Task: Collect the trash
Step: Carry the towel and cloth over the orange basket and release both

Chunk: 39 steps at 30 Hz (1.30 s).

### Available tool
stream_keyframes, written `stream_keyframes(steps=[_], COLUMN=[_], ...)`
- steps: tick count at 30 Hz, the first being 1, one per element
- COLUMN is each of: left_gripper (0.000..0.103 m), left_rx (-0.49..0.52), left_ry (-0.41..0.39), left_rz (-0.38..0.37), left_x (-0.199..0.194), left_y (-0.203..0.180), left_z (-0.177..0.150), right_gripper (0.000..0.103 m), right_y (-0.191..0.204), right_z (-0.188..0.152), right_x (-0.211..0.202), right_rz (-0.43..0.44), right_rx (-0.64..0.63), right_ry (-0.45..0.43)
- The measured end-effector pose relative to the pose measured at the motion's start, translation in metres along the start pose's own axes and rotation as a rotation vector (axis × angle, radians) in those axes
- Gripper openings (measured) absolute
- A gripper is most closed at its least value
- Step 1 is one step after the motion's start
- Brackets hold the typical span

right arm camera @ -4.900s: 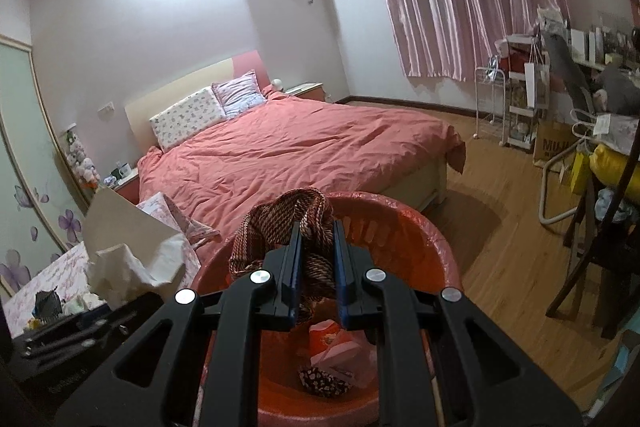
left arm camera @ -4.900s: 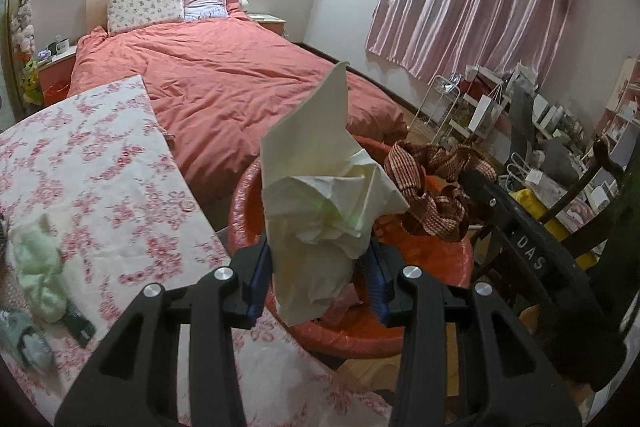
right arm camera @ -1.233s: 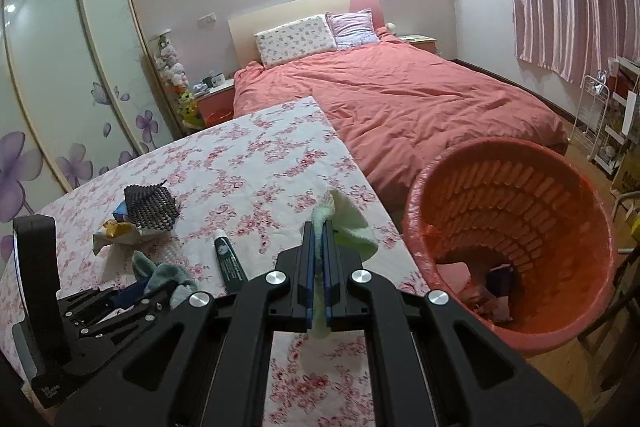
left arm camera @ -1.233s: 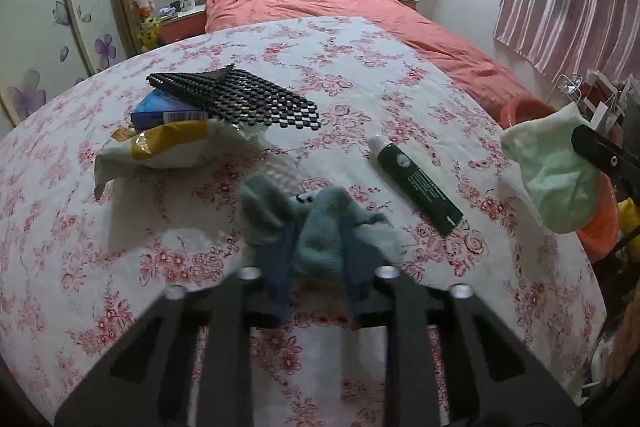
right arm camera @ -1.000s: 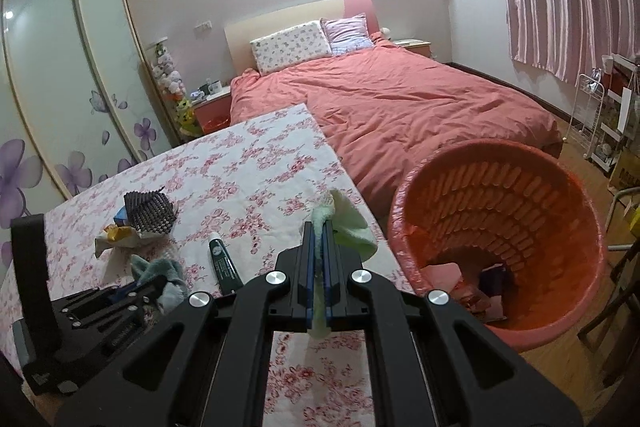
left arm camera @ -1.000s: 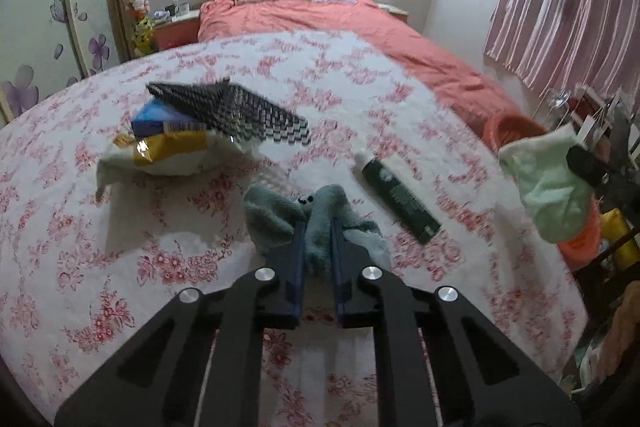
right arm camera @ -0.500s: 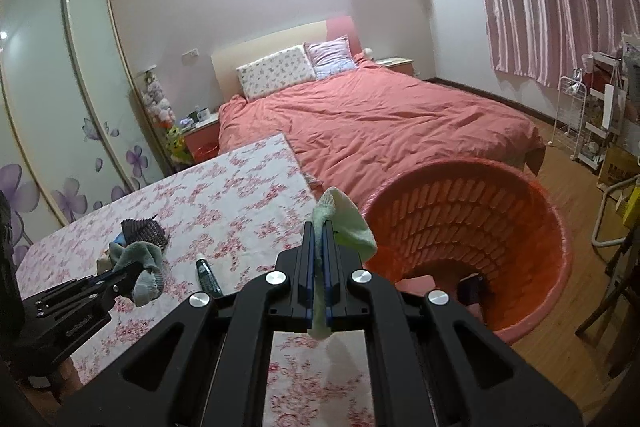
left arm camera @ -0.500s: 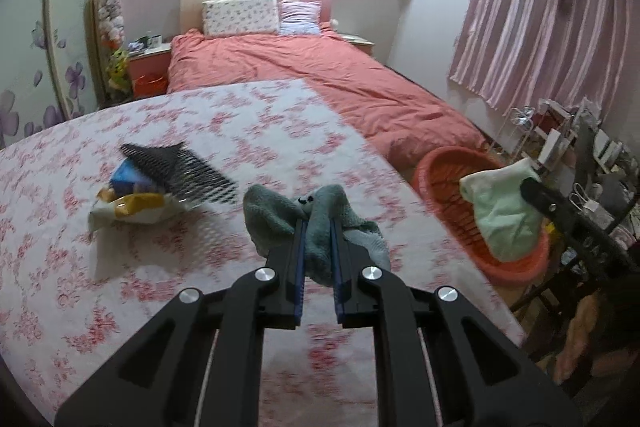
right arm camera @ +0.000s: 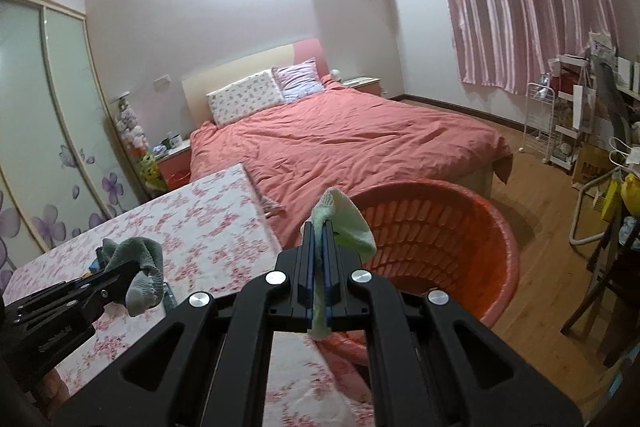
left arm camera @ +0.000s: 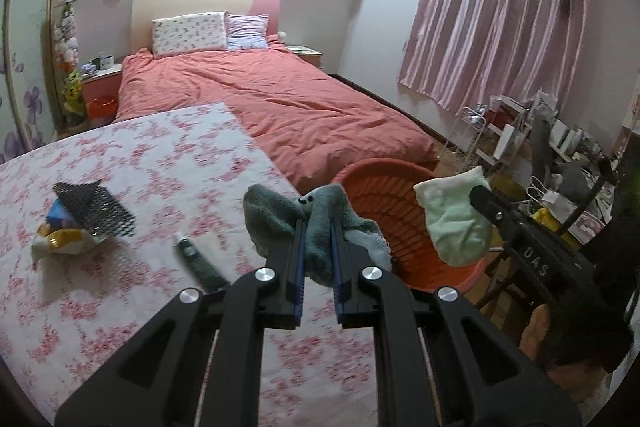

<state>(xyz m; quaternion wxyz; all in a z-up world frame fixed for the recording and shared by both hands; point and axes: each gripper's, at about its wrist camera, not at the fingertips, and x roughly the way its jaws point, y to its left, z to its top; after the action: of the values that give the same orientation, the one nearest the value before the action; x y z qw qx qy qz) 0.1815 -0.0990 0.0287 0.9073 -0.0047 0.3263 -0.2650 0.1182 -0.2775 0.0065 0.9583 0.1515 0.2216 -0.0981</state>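
My left gripper [left arm camera: 318,231] is shut on a grey-green sock [left arm camera: 280,215] and holds it in the air above the table's right edge; it also shows in the right wrist view [right arm camera: 140,267]. My right gripper [right arm camera: 319,239] is shut on a pale green sock [right arm camera: 344,223] and holds it beside the near rim of the orange basket [right arm camera: 460,239]. In the left wrist view the pale green sock [left arm camera: 456,219] hangs in front of the orange basket [left arm camera: 376,187], just right of the table.
The floral tablecloth table [left arm camera: 160,163] holds a dark green tube [left arm camera: 198,261], a black mesh pad [left arm camera: 94,209] and a yellow-white wrapper [left arm camera: 62,239]. A red bed [left arm camera: 272,107] lies behind. Cluttered racks [right arm camera: 576,115] and a chair stand to the right.
Both grippers have lifted and swung right toward the basket, each still holding its sock. The table items have dropped back to the left in the left wrist view.
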Motion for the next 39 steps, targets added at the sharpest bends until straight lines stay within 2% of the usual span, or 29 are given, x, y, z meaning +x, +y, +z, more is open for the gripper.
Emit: stream_keyframes(steps=[12,18,25,28,31,33,39], left_gripper=[0.012,0.012,0.012,0.017,0.031,0.042,0.050], left_rx=[0.027,0.040,0.059,0.059,0.053,0.055,0.031], left_ry=[0.008,0.037,0.077,0.105,0.130,0.138,0.161], left_rz=[-0.105,-0.148,-0.162,-0.152,-0.130,-0.105,-0.049], left_x=[0.030,0.059,0.097,0.116,0.133,0.140,0.138], left_y=[-0.040,-0.061,-0.078,-0.082,-0.083,-0.080,-0.058], left_z=[0.011,0.015,0.017,0.015,0.012,0.011,0.007], right_gripper=[0.003,0.003,0.004,0.004,0.012,0.025,0.044], right_y=[-0.038,-0.057,-0.080,-0.090,-0.098,-0.101,-0.098], right_z=[0.006,0.009,0.012,0.013,0.011,0.010,0.004], right_x=[0.009,0.016,0.029,0.041,0.051,0.051,0.042], right_rz=[-0.040,-0.047,-0.030,-0.016,-0.005,-0.009,-0.055], right_rx=[0.056,0.081,0.129,0.139,0.161,0.168,0.165], right_ry=[-0.026,-0.031,-0.023,-0.007,0.024,0.031,0.034])
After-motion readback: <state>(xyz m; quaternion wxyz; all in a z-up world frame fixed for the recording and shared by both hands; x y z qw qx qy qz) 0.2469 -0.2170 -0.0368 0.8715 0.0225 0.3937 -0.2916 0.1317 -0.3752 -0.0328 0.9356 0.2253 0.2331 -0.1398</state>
